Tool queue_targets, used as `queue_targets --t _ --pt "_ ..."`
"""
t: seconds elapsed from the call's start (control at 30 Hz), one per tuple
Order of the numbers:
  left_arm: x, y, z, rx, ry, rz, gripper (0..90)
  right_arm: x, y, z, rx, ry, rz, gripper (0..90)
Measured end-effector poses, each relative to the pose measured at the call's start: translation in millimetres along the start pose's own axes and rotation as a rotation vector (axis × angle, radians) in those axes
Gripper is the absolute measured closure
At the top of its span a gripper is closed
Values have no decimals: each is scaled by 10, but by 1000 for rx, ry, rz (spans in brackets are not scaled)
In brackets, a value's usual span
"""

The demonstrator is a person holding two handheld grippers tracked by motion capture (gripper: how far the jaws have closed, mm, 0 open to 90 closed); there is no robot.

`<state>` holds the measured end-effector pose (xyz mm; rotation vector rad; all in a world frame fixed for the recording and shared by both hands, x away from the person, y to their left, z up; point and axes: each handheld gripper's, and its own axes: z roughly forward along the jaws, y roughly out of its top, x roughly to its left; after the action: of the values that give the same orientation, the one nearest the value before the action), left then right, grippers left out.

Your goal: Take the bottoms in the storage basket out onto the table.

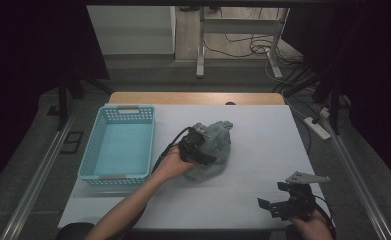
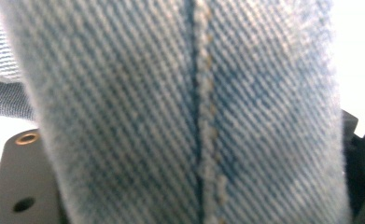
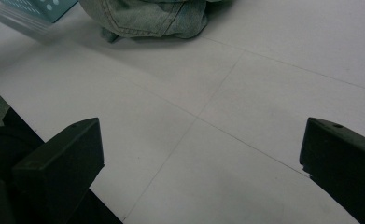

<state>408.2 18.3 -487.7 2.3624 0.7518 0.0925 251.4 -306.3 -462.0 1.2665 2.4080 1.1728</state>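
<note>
Jeans (image 1: 214, 147) lie bunched, long axis running away from the table's (image 1: 243, 200) near edge.

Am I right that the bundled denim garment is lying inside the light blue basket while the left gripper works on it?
Not quite: the high view shows the denim garment on the white table, just right of the light blue basket, not inside it. The left gripper is indeed at it.

left gripper (image 1: 199, 145) on crumpled denim (image 1: 214, 147), blue basket (image 1: 117, 147) beside, right gripper (image 1: 283, 202) apart
</note>
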Motion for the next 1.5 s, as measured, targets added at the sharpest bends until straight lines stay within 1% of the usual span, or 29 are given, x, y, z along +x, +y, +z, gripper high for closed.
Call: queue_targets --t 0.13,0.4,0.47,0.57,0.6,0.7,0.77,0.83,1.0,1.07,1.13,1.3,1.5 --pt "-20 11 -8 2 -9 8 125 -1 0 0 0 1 1 0" --pt "-41 18 -30 -8 -29 18 55 -3 0 -5 -1 2 2 0" --pt "-44 16 -37 -21 -37 9 35 0 -2 -3 -5 1 2 0" --pt "-36 14 -47 -29 -48 11 19 1 -3 -3 -7 0 3 0" --pt "-38 12 -47 -33 -50 5 6 0 -3 -4 -7 -1 4 0" --pt "-34 7 -56 -41 -63 6 0 -1 -2 -6 -4 0 1 0" --pt "-32 5 -66 -41 -64 13 0 -1 -2 -7 -4 1 1 0" --pt "-37 2 -70 -47 -68 10 0 -1 -2 -6 -4 1 1 0" --pt "-43 7 -109 -48 -63 22 0 -1 -2 -5 -5 1 3 0" --pt "-51 9 -119 -55 -61 17 0 -1 -2 -5 -5 2 3 0" --pt "-52 12 -135 -55 -58 22 0 -1 -2 -5 -5 2 3 0" --pt "-54 15 -163 -59 -57 19 0 -1 -2 -5 -5 2 2 0" --pt "-54 19 -195 -62 -65 14 0 -1 -3 -6 -6 2 2 0"
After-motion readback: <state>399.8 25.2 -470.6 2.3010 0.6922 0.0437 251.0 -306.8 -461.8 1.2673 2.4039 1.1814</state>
